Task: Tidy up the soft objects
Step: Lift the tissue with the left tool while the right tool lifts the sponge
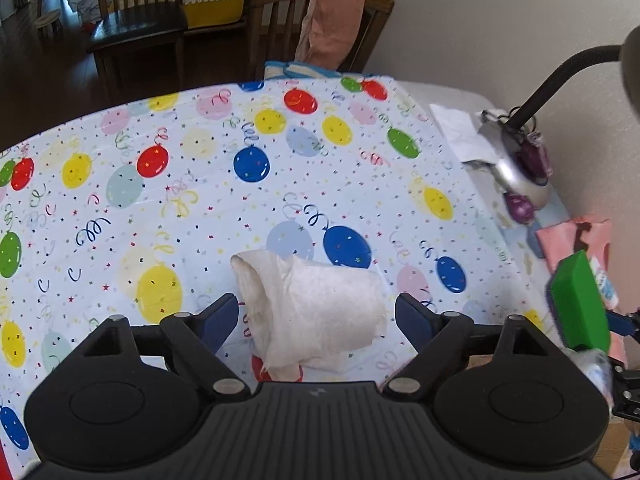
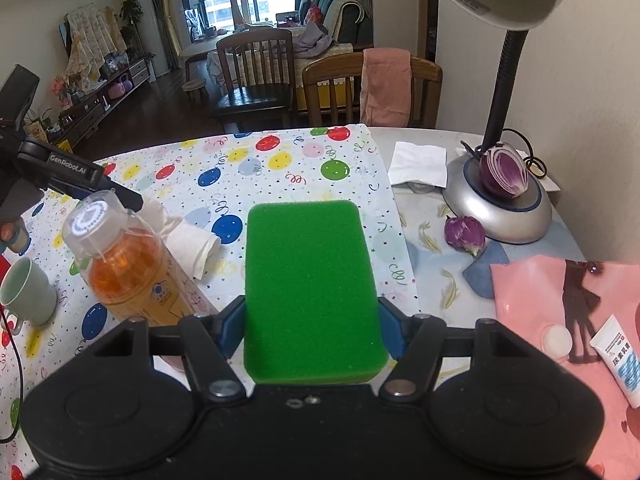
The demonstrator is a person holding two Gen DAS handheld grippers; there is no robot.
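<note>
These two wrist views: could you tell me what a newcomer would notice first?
The green sponge clamped in the right gripper fills the right view. In the left view, a rolled white cloth lies on the balloon tablecloth between the open left gripper. A halved purple onion sits on the lamp base.

1. From my left wrist camera, the rolled cloth point(image 1: 312, 312) lies on the tablecloth point(image 1: 200, 184), between my left gripper's point(image 1: 316, 314) spread fingers and touching neither.
2. My right gripper point(image 2: 312, 320) holds the sponge point(image 2: 310, 288) between its fingers, above the tablecloth's right part.
3. Left of the sponge stands a bottle point(image 2: 132, 264), with a cup point(image 2: 26, 292) further left.
4. To the right, the lamp base point(image 2: 500, 208) carries a cut onion half point(image 2: 503, 174); another onion piece point(image 2: 464, 232) lies just in front of it.
5. A folded napkin point(image 2: 420, 164) lies left of the lamp base.
6. A tube point(image 2: 620, 360) rests on a sheet point(image 2: 528, 292) at near right.
7. Behind the table, a towel point(image 2: 386, 86) hangs over a chair point(image 2: 332, 92).
</note>
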